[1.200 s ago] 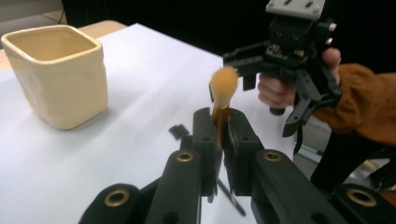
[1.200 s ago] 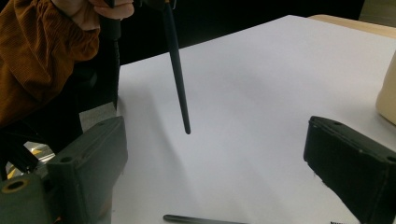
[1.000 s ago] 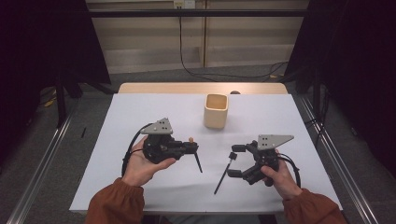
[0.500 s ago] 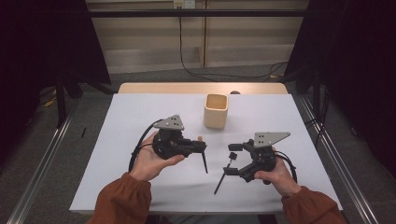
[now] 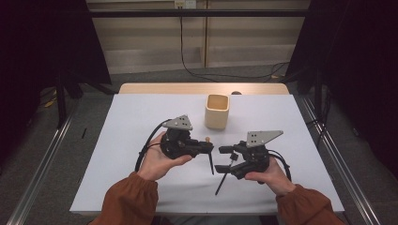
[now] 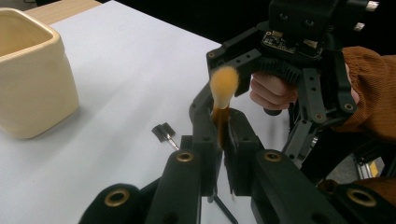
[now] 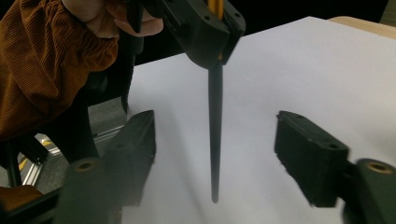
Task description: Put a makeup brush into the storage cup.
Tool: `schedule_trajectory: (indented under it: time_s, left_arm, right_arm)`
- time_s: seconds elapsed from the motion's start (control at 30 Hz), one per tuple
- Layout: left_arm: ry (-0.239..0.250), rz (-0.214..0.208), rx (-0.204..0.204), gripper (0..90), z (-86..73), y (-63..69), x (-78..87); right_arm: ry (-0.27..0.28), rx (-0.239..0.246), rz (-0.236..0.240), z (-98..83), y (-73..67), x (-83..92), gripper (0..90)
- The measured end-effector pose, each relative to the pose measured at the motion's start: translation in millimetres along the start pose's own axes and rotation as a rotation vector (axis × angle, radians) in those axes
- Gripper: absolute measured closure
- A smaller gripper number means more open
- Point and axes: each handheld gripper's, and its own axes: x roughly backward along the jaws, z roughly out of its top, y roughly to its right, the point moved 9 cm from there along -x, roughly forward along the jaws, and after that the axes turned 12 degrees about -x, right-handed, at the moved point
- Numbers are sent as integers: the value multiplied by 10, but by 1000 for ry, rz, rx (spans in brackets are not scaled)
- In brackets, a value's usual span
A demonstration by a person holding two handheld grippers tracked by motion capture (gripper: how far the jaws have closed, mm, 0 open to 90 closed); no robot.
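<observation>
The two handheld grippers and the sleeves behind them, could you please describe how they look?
Both the left gripper and the right gripper are matte black with brass-coloured pivot rings, a grey three-cornered plate on top and a black trailing cable. The sleeves are rust-brown corduroy.

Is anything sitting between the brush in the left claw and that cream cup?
Nothing visible. The left claw grips the brush, and bare white table runs from there to the cream cup. The right claw and the black brush lying on the table are on the side away from the cup.
</observation>
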Motion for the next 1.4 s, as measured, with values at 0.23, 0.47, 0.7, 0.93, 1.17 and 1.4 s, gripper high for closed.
schedule_trajectory:
  time_s: [0.23,0.47,0.7,0.93,1.17,1.4]
  left_arm:
    - [13,-13,1,842,19,22,-59]
    - [14,-16,-1,842,28,53,-90]
    - [20,-16,5,842,22,44,-101]
    - [30,-20,13,842,10,45,-125]
    - [59,-14,5,841,2,39,-135]
    - [78,-11,-15,806,9,48,-128]
  right_arm:
    - [0,5,15,29,-16,-51,514]
    - [9,9,22,35,-18,-66,690]
    - [16,11,21,35,-10,-74,775]
    - [17,13,10,26,15,-62,830]
    - [19,18,2,27,29,-61,834]
    - [28,20,-1,39,20,-51,835]
